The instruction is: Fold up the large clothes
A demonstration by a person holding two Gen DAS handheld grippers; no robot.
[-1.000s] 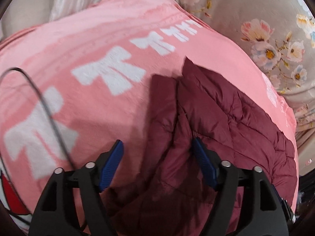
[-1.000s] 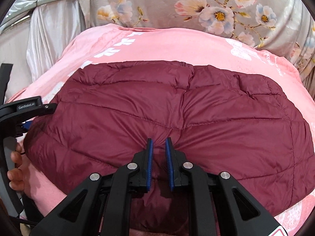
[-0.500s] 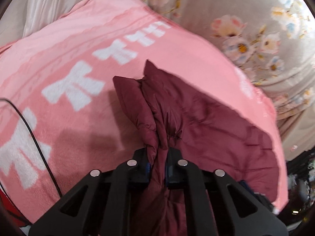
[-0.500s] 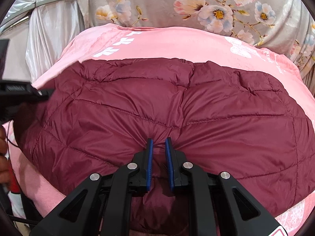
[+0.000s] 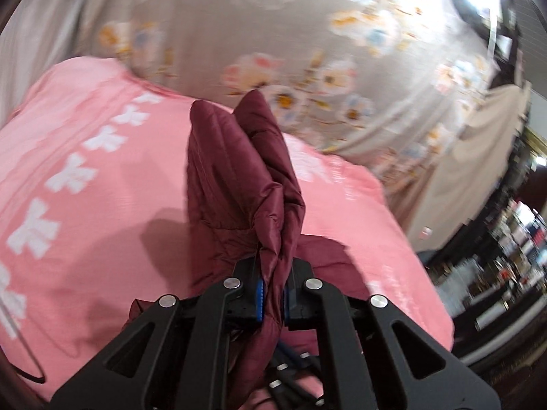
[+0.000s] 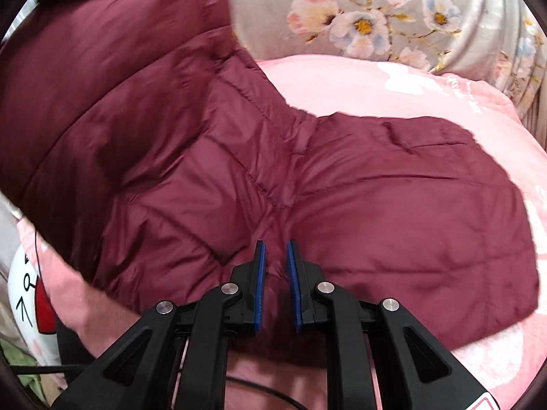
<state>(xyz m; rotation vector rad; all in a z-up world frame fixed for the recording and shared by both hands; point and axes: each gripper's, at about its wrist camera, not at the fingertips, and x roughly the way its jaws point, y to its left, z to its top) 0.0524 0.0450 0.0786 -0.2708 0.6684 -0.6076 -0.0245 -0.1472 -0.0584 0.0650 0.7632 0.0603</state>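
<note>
A maroon quilted puffer jacket (image 6: 376, 205) lies on a pink blanket (image 6: 393, 89). My left gripper (image 5: 271, 294) is shut on a fold of the jacket (image 5: 239, 177) and holds that side lifted off the blanket; in the right wrist view the lifted part (image 6: 112, 78) rises at the upper left, with the left gripper blurred at the top edge. My right gripper (image 6: 275, 266) is shut on the jacket's near edge, with a pinch of fabric between its blue pads and a narrow gap above.
The pink blanket (image 5: 85, 188) has white bow prints and covers a bed. A grey floral curtain (image 5: 273, 27) hangs behind. Dark shelves with clutter (image 5: 512, 239) stand at the right. A thin black cable (image 6: 266, 389) runs under my right gripper.
My left gripper closed on the jacket's left side, then lifted it up and over toward the right. My right gripper kept its hold on the near edge.
</note>
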